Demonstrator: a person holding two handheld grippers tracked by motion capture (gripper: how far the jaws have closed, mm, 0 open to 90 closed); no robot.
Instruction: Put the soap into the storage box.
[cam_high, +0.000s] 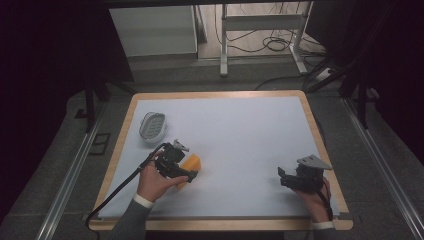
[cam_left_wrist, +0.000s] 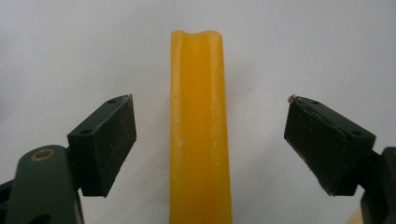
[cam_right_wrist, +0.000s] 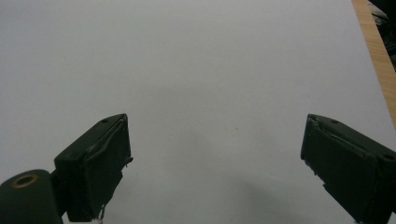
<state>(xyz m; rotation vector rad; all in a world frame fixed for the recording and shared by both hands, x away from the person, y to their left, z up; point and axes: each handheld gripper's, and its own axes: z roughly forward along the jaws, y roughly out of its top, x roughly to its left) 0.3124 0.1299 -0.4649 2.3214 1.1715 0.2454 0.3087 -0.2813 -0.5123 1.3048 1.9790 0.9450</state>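
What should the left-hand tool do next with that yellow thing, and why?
Probably close its jaws. The left gripper is open with the yellow block centred between its pads, a gap on each side, so squeezing shut should grip it.

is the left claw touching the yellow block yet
Apart. The left gripper view shows the left claw open, with white table visible on both sides between its pads and the long yellow grooved block.
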